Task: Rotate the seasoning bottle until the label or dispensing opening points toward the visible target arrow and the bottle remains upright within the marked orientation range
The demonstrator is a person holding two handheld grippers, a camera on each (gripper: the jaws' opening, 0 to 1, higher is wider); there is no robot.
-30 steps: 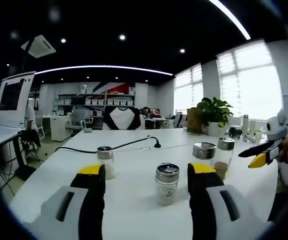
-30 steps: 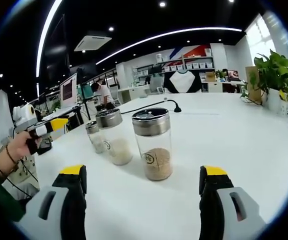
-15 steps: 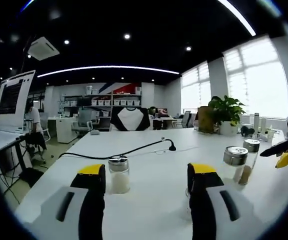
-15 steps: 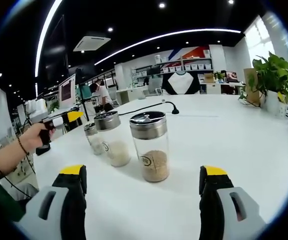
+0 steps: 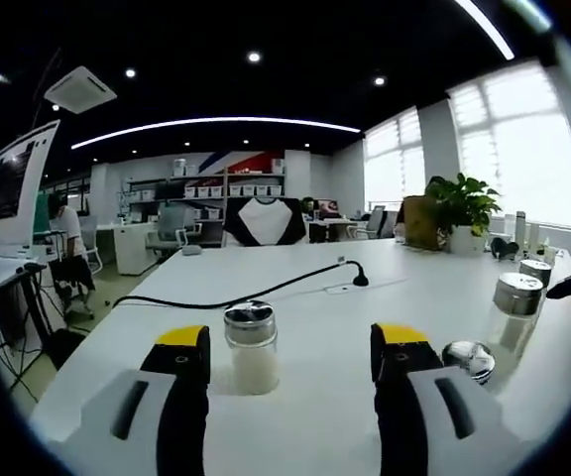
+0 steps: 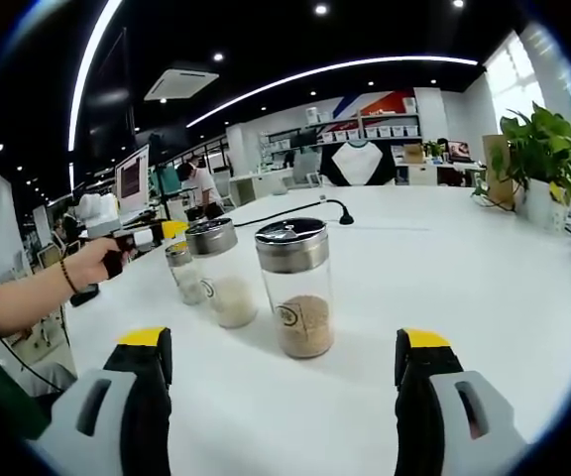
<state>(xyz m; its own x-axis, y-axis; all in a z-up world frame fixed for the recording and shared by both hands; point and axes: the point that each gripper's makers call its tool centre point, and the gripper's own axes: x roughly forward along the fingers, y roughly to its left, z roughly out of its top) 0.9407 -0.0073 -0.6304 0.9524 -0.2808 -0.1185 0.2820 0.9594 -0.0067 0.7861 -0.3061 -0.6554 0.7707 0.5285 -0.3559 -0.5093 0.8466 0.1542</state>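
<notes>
You're holding your left gripper [image 5: 293, 352] level with its jaws spread wide apart, nothing between the yellow tips. Your right gripper [image 6: 290, 357] is sitting the same way, jaws gaping and gripping nothing. In the right gripper view, your left hand [image 6: 97, 262] is reaching forward, forearm stretched out, clutching its gripper's handle.

In the left gripper view, a seasoning bottle [image 5: 252, 347] stands upright between the open jaws, with bare white table [image 5: 305, 297] beyond, crossed by a black cable [image 5: 256, 294]. In the right gripper view, three bottles stand close together in a row: brown-filled bottle [image 6: 295, 288], white-filled bottle [image 6: 220, 272], small bottle [image 6: 182, 272]. The table to their right is open up to the potted plant [image 6: 543, 159].
</notes>
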